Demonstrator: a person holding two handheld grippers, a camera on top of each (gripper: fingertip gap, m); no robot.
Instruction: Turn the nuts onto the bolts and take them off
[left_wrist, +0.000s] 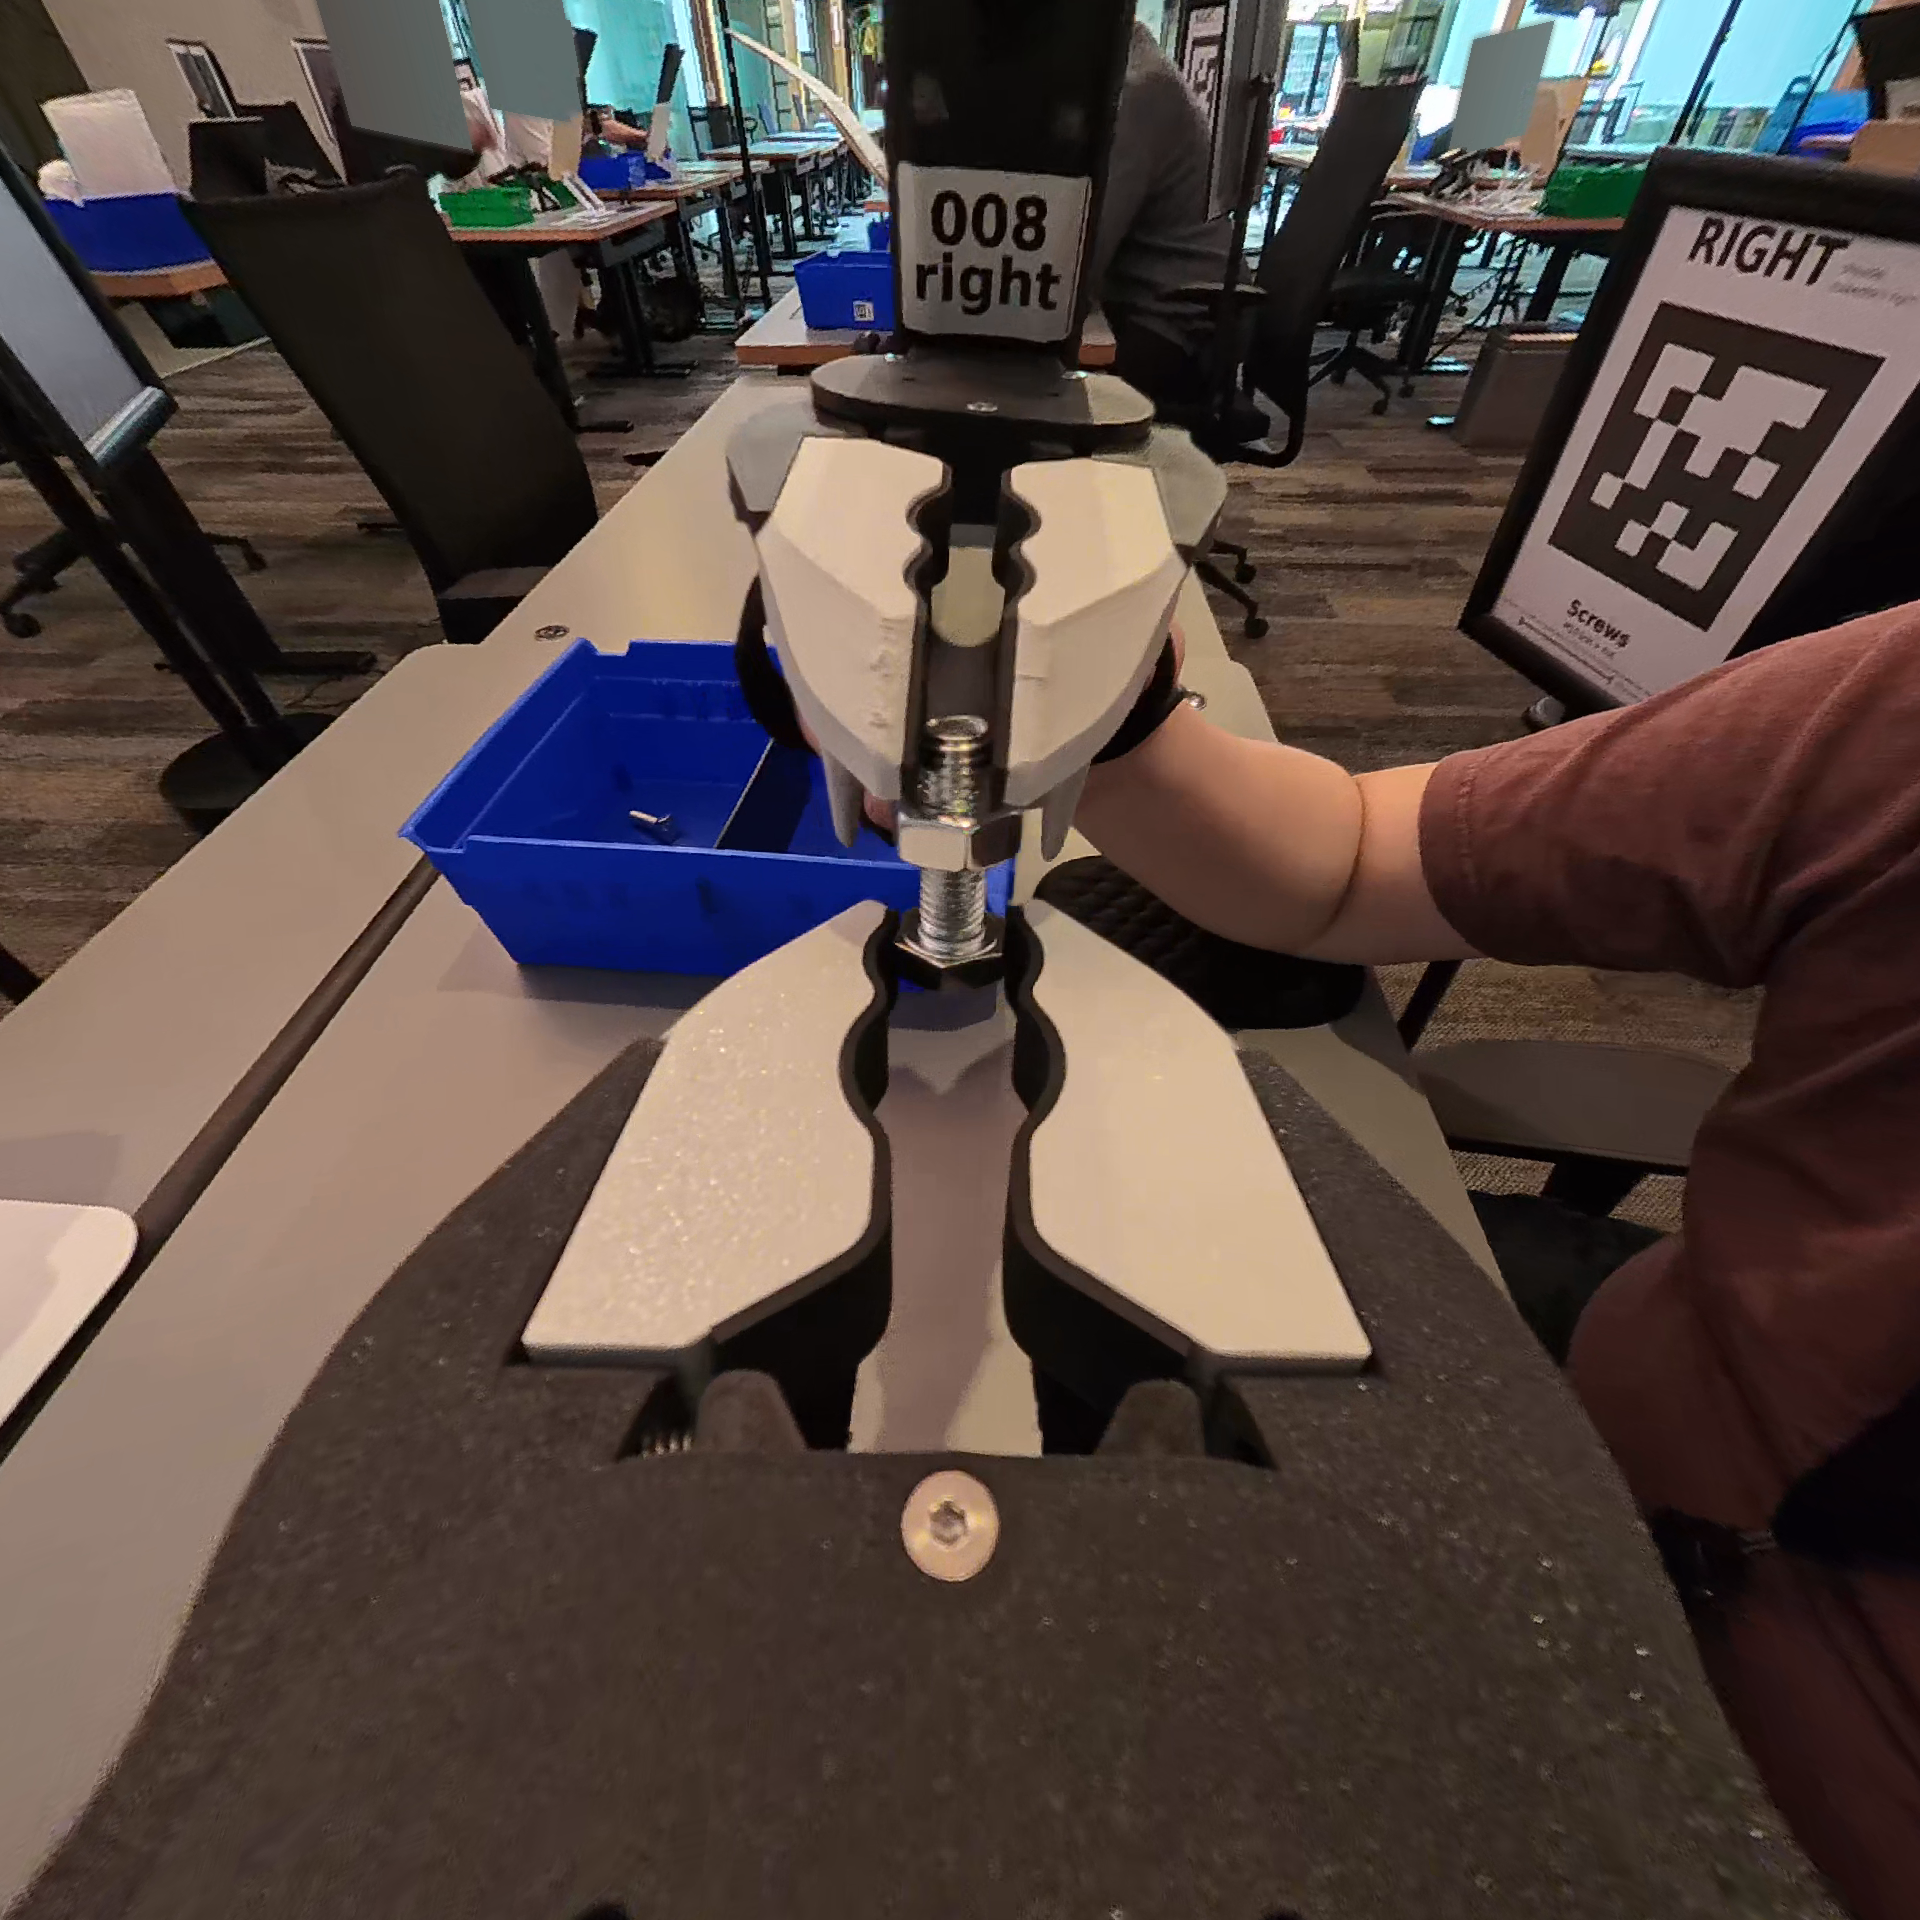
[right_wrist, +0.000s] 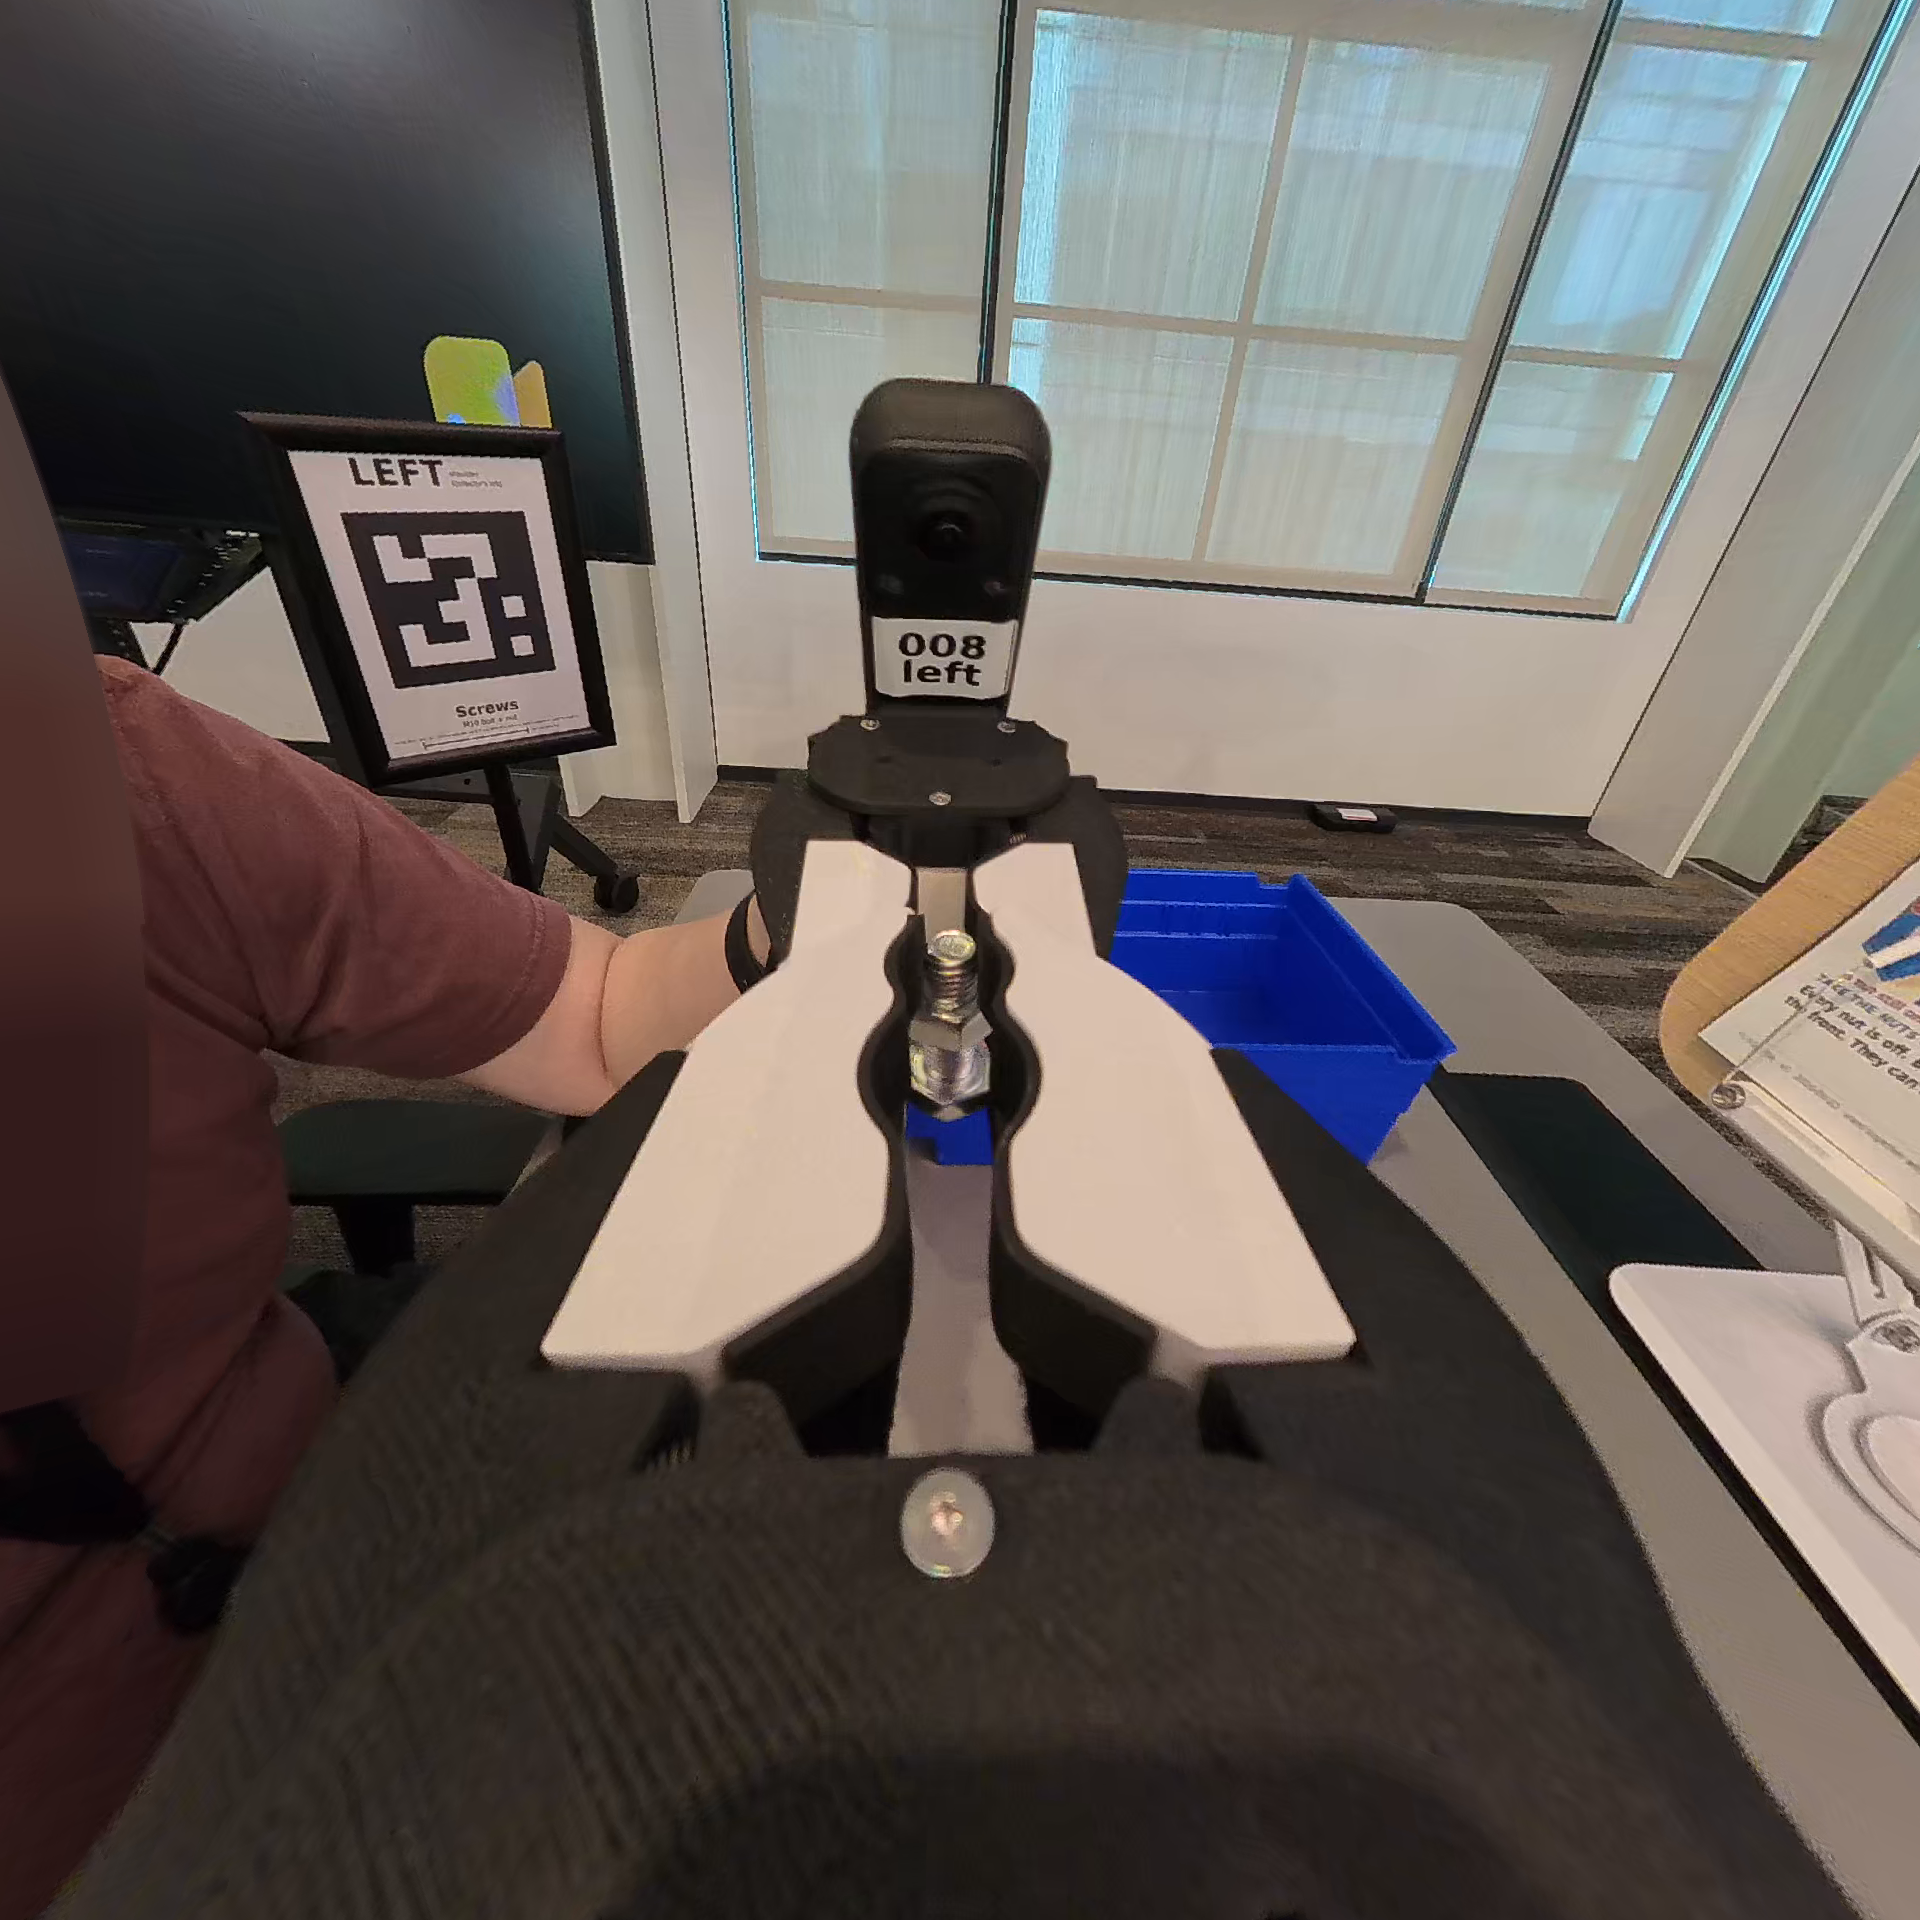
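**Bolt held between two grippers above the blue bin**

A shiny threaded steel bolt (left_wrist: 948, 831) was held in the air just above the near edge of the blue bin (left_wrist: 623, 821). The left gripper (left_wrist: 948, 961) clenched its hexagonal head; the right gripper (left_wrist: 958, 821) clamped the hexagonal nut (left_wrist: 958, 840) partway along the thread. One small bolt (left_wrist: 655, 823) lay inside the bin.

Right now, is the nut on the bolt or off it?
On. The nut sits partway along the bolt threads, bare thread showing either side, between both grippers.
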